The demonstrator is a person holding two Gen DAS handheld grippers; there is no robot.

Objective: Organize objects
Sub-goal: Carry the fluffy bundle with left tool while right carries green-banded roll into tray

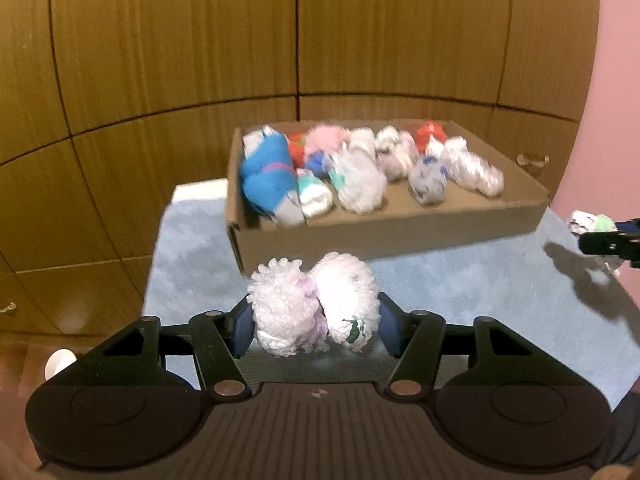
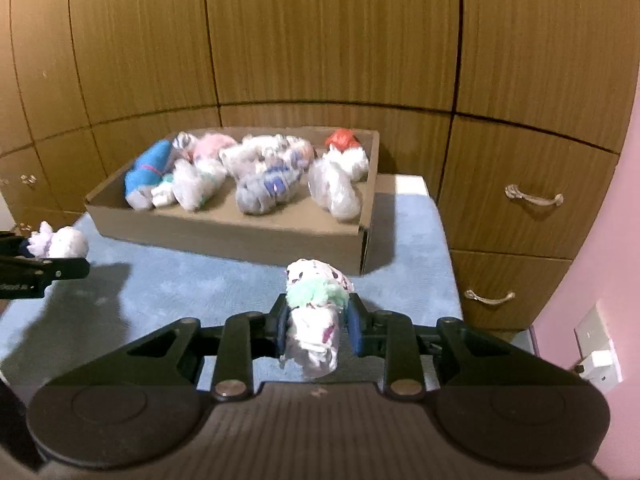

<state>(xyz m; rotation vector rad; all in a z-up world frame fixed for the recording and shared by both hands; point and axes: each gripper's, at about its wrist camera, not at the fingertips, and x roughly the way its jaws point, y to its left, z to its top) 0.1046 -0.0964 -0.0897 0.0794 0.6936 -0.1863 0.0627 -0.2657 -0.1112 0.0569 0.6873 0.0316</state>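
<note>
Left gripper point(image 1: 316, 318) is clamped on a fluffy white-and-lilac rolled sock bundle point(image 1: 314, 306), held above the pale blue carpeted tabletop point(image 1: 192, 256). Right gripper point(image 2: 318, 320) is clamped on a white patterned sock roll with mint-green trim point(image 2: 316, 312). Shallow brown cardboard box point(image 2: 224, 236) beyond both holds assorted rolled socks.
</note>
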